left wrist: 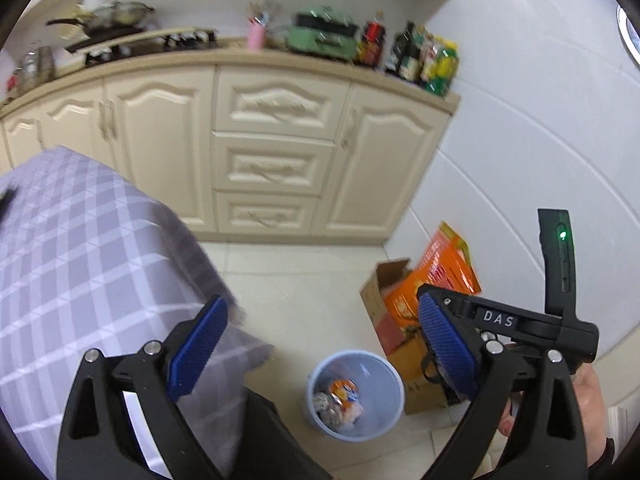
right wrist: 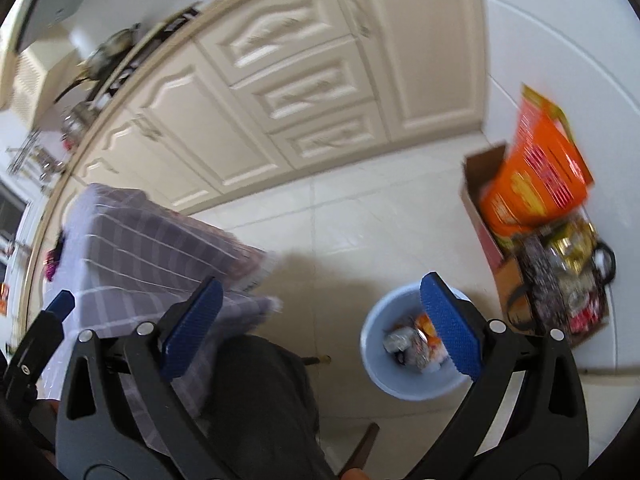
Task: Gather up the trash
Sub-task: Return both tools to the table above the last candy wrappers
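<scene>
A light blue bin (left wrist: 378, 376) stands on the pale tiled floor and holds crumpled wrappers (left wrist: 340, 400). My left gripper (left wrist: 324, 346) hangs above and to the left of it, open, with nothing between its blue pads. In the right wrist view the same bin (right wrist: 412, 386) lies just below, and its trash (right wrist: 406, 342) sits partly behind the right-hand pad. My right gripper (right wrist: 320, 326) is open and empty too. A hand (left wrist: 592, 392) holds the right tool's black body (left wrist: 560, 324).
A table under a purple checked cloth (left wrist: 80, 260) fills the left side. An open cardboard box (right wrist: 476, 200) with orange packaging (right wrist: 536, 176) stands against the white tiled wall beside the bin. Cream kitchen cabinets (left wrist: 272, 168) run along the back.
</scene>
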`<control>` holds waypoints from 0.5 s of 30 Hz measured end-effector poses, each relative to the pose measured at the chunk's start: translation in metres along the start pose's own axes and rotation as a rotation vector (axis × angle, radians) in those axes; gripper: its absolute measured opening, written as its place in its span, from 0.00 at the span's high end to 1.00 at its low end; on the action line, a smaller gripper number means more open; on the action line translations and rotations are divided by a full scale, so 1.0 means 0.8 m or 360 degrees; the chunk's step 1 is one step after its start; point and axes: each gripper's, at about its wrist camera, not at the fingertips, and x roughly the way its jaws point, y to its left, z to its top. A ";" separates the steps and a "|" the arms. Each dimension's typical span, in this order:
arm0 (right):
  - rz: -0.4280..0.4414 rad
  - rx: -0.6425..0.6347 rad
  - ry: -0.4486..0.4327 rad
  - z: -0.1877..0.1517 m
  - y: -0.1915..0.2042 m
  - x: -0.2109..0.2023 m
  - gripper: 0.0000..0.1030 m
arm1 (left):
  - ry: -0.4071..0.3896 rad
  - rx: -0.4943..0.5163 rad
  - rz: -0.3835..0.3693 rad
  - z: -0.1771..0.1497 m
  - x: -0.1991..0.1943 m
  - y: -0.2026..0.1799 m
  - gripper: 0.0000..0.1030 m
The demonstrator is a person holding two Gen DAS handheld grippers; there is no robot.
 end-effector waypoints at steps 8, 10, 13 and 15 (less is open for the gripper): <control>0.0190 -0.0247 -0.0084 0.034 0.129 -0.009 0.06 | -0.0187 -0.0092 0.0201 0.024 -0.082 0.076 0.08; 0.0242 -0.0313 -0.0099 0.038 0.166 -0.010 0.06 | -0.0228 -0.0111 0.0262 0.028 -0.102 0.097 0.08; 0.0310 -0.0401 -0.0105 0.043 0.216 -0.008 0.06 | -0.0287 -0.0148 0.0377 0.034 -0.131 0.134 0.07; 0.0347 -0.0460 -0.0105 0.043 0.247 -0.005 0.06 | -0.0318 -0.0184 0.0443 0.036 -0.149 0.159 0.07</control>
